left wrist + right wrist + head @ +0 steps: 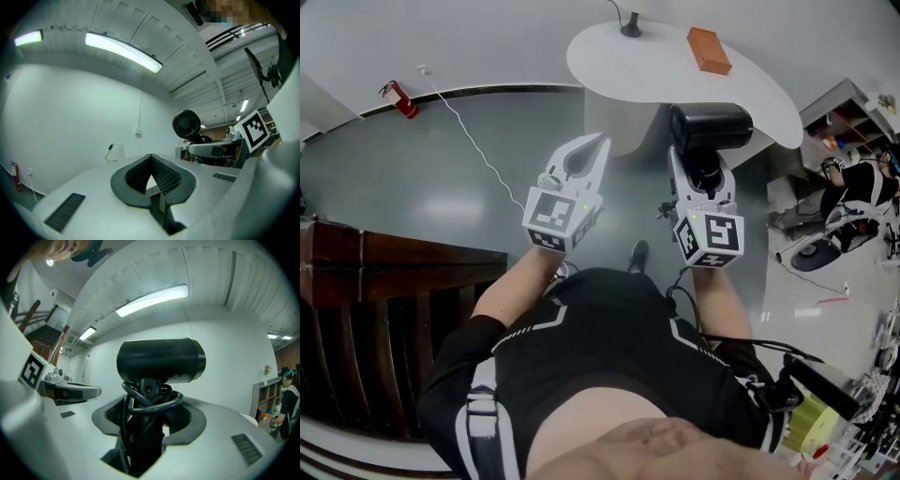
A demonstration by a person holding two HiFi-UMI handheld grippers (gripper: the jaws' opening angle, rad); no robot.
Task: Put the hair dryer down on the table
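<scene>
The black hair dryer (710,127) is up in the air in front of the round white table (628,66), near its front edge. My right gripper (703,171) is shut on its handle. In the right gripper view the barrel (161,359) lies crosswise above the jaws, and the handle with its cord wound round it (146,401) sits between the pads. My left gripper (598,146) hovers beside it to the left, shut with nothing in it; its pads (161,173) meet at the tip. The left gripper view shows the dryer's rear grille (186,124).
An orange-brown block (709,50) and a lamp base (630,28) are on the table. A fire extinguisher (398,98) and a white cable (473,141) are on the grey floor at left. Dark wooden stairs (384,272) stand at the left, an office chair (853,202) and shelves (853,108) at the right.
</scene>
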